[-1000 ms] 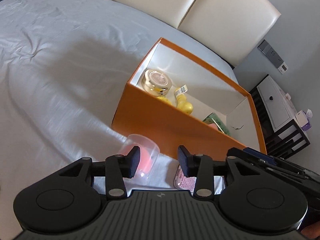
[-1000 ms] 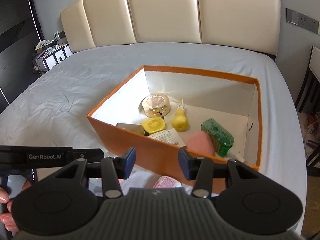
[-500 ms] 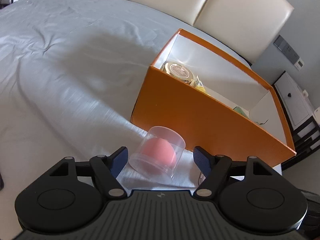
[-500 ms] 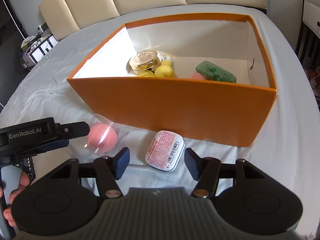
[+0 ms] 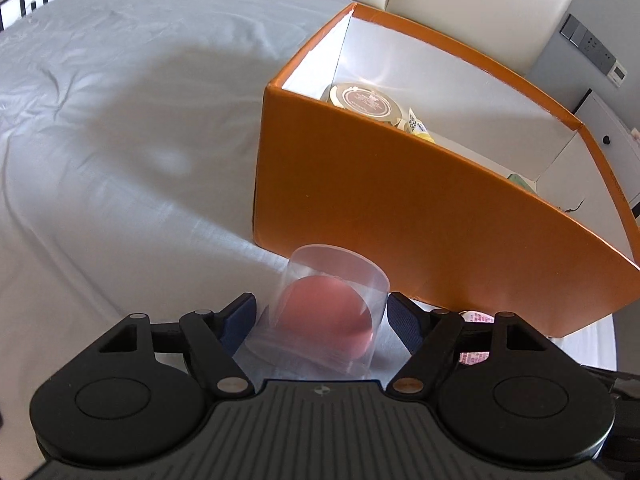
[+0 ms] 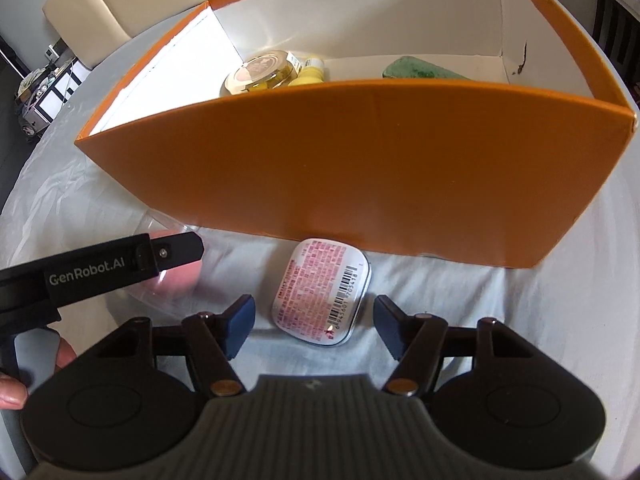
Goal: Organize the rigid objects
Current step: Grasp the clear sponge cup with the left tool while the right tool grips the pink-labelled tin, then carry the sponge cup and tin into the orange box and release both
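Bedroom setting: a bed (image 5: 120,128) with a grey sheet serves as the work area, with a padded cream headboard (image 5: 472,4) behind it. An orange box (image 6: 360,152), open at the top and white inside, sits on the sheet as the evident collection point. It already contains a gold-lidded jar (image 6: 260,74), a yellow item (image 6: 310,72) beside the jar, and a green item (image 6: 420,70) toward the far right.

Two items remain outside, both lying on the sheet just in front of the box's near wall. A clear cylindrical case (image 5: 332,304) holding a pink sponge (image 5: 328,316) lies on its side. A flat white tin (image 6: 322,292) with pink print and a barcode lies face up, well clear of the case.

Left tongs (image 5: 322,318): open, one pad on either side of the clear case, apparently not yet touching it. The placement suggests a squeeze across the case's curved wall. The wall looks smooth and round, so a slip is a fair risk unless the pads close squarely across the middle.

Right tongs (image 6: 314,324): open, straddling the near end of the tin, pads apart from it. Because the tin lies low on soft bedding, the pads would likely need to press into the sheet to catch its edges.

Assessment: each pair of tongs is matched to one stray item, the grasps are not yet made, and the sorting appears near its end.
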`<state>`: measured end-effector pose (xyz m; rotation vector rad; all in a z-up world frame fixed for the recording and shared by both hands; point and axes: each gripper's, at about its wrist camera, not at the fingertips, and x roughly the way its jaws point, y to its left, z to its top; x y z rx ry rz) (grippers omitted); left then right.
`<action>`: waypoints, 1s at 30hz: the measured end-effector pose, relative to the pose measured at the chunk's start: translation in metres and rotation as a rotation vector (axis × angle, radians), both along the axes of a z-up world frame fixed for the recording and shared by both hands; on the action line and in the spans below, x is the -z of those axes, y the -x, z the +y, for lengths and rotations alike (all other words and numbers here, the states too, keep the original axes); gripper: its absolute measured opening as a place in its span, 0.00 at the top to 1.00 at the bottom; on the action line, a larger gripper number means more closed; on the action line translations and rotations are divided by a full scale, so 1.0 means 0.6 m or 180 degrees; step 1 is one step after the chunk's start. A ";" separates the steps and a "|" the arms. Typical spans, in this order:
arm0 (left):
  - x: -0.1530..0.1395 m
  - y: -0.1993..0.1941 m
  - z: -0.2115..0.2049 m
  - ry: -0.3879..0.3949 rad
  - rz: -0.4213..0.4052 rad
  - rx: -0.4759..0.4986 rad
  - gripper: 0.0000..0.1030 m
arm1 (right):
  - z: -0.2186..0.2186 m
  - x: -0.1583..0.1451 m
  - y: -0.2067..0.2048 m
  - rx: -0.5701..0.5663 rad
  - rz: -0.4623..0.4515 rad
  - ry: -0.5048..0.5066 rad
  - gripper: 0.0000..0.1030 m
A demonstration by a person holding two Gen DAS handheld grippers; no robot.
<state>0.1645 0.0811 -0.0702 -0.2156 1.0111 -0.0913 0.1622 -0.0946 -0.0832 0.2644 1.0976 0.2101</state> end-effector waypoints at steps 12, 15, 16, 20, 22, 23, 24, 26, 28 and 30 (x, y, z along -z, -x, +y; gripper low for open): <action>0.015 -0.001 -0.006 -0.0065 0.0009 0.0042 0.32 | 0.028 0.010 -0.002 -0.0196 -0.0153 0.0366 0.48; 0.012 -0.002 -0.008 -0.0086 -0.0003 0.0056 0.32 | 0.029 0.008 -0.001 -0.0217 -0.0165 0.0377 0.49; 0.011 -0.001 -0.008 -0.0088 -0.0006 0.0058 0.32 | 0.029 0.007 0.000 -0.0227 -0.0170 0.0382 0.49; 0.008 0.001 -0.003 -0.0033 -0.0030 0.0007 0.32 | 0.027 -0.001 0.007 -0.0243 -0.0218 0.0375 0.50; 0.000 0.005 0.001 0.0004 -0.0048 -0.0034 0.33 | 0.025 -0.008 0.011 -0.0254 -0.0246 0.0357 0.50; -0.002 0.008 0.004 0.0021 -0.0060 -0.0055 0.33 | 0.024 -0.011 0.013 -0.0268 -0.0255 0.0355 0.50; -0.005 0.010 0.007 0.0043 -0.0078 -0.0079 0.33 | 0.023 -0.015 0.015 -0.0279 -0.0266 0.0355 0.50; -0.012 0.017 0.013 0.0101 -0.0124 -0.0116 0.33 | 0.019 -0.024 0.019 -0.0298 -0.0299 0.0349 0.50; -0.022 0.029 0.016 0.0142 -0.0184 -0.0144 0.33 | 0.015 -0.037 0.026 -0.0327 -0.0351 0.0346 0.50; -0.034 0.039 0.018 0.0126 -0.0249 -0.0155 0.33 | 0.012 -0.051 0.033 -0.0370 -0.0415 0.0348 0.50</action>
